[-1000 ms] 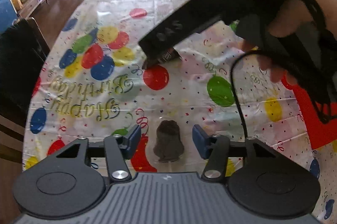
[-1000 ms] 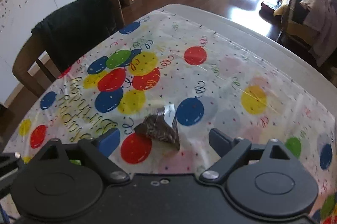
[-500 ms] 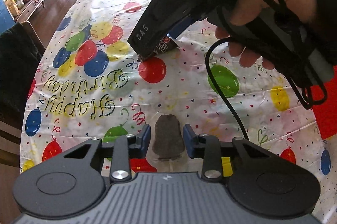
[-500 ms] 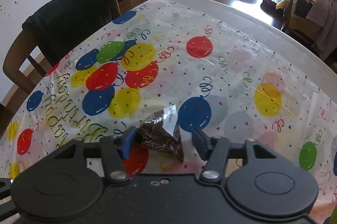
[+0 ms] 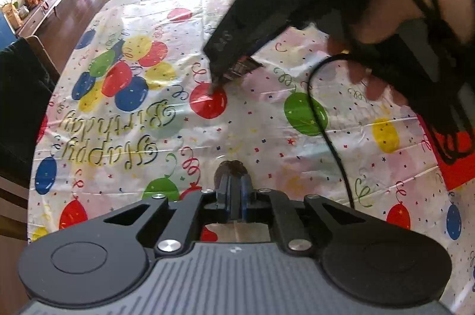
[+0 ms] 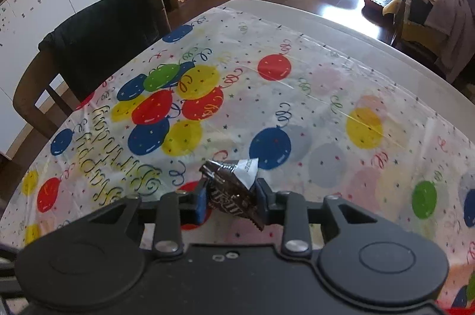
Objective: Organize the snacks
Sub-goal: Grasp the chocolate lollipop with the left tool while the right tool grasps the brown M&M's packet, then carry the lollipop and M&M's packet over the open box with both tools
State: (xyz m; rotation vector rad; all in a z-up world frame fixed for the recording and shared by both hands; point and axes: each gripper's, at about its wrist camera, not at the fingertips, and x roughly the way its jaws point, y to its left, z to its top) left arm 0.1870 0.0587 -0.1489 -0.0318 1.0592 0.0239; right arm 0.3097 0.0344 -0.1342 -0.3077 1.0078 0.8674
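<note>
**Both tools clamped on snacks over the balloon cloth**

The left tool (image 5: pixel 234 193) points steeply down at the worktop (image 6: pixel 341 27), and its blue pads have just been closing; they now stand almost together, pinching a small dark snack in clear wrap (image 5: pixel 231 168). The rounded top of that snack sticks out past the pads, just on the near side of the red balloon (image 5: pixel 208 104) printed in the middle of the cloth (image 5: pixel 252 137). A flap of the clear wrap shows under the tool's body.

The right tool (image 6: pixel 230 200) has also just been closing, and its pads press on either side of a brown packet (image 6: pixel 230 190) with a white corner. The packet sits tilted between the pads, its crimped edge hanging low on the right. From the left wrist view the same tool (image 5: pixel 225 71) reaches in from the upper right, with its tip at the far edge of the red balloon and a bit of the packet (image 5: pixel 243 67) showing at its end. The hand (image 5: pixel 394 27) holding it is strapped in black, and a black cable (image 5: pixel 326 131) loops down from it over a green balloon (image 5: pixel 305 114), right of the red one.

The words "Happy Birthday" (image 5: pixel 115 134) run across the cloth left of the red balloon. Beyond that lettering, at the worktop's edge, a chair (image 6: pixel 98 48) stands with a dark garment over its back.
</note>
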